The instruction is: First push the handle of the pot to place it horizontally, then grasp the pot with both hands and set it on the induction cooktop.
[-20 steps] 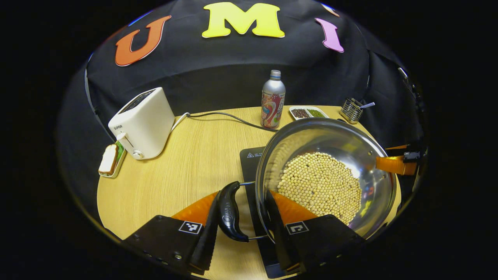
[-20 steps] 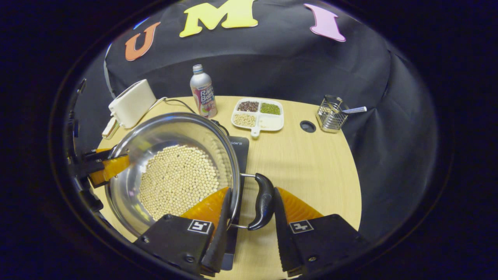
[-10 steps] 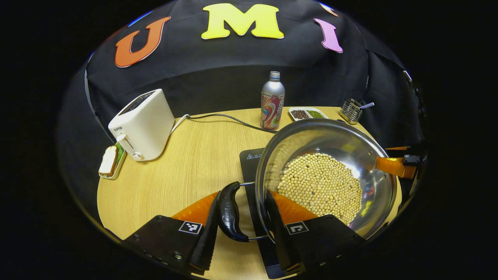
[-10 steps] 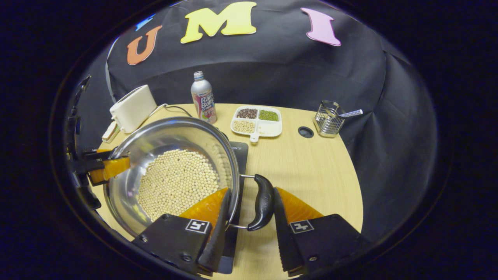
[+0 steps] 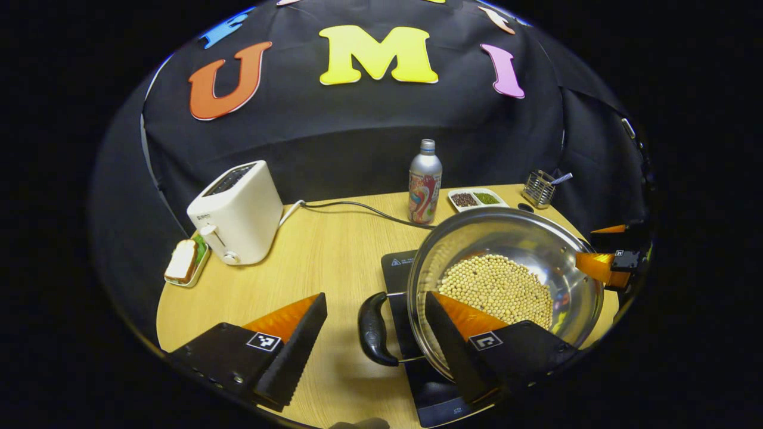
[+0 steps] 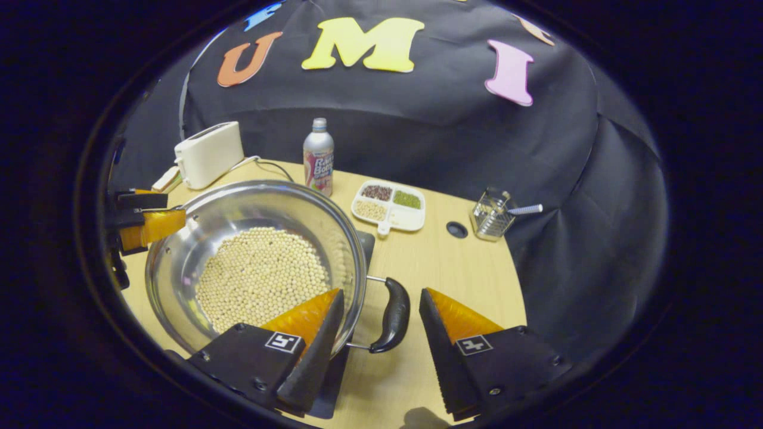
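Observation:
A steel pot (image 5: 536, 238) with pale beans in it sits on the black induction cooktop (image 5: 398, 269). Its left black handle (image 5: 372, 328) lies level between the fingers of my left gripper (image 5: 375, 298), which is open and touches nothing; one finger reaches over the pot's rim. In the right gripper view the pot (image 6: 238, 208) is at the left on the cooktop (image 6: 365, 243). Its right handle (image 6: 393, 313) lies free inside my open right gripper (image 6: 381, 295). The left gripper (image 6: 146, 223) also appears at the pot's far side, and the right gripper (image 5: 602, 265) likewise in the left gripper view.
On the round wooden table (image 5: 322, 250) stand a white toaster (image 5: 238, 211) with its cable, a small plate with bread (image 5: 185, 262), a metal bottle (image 5: 424, 182), a divided dish of grains (image 6: 390, 205) and a wire holder (image 6: 492, 217). A cable hole (image 6: 457, 229) lies near the holder.
Both grippers have opened and let go of the pot's handles, and both have drawn back a little. The pot now rests on the cooktop.

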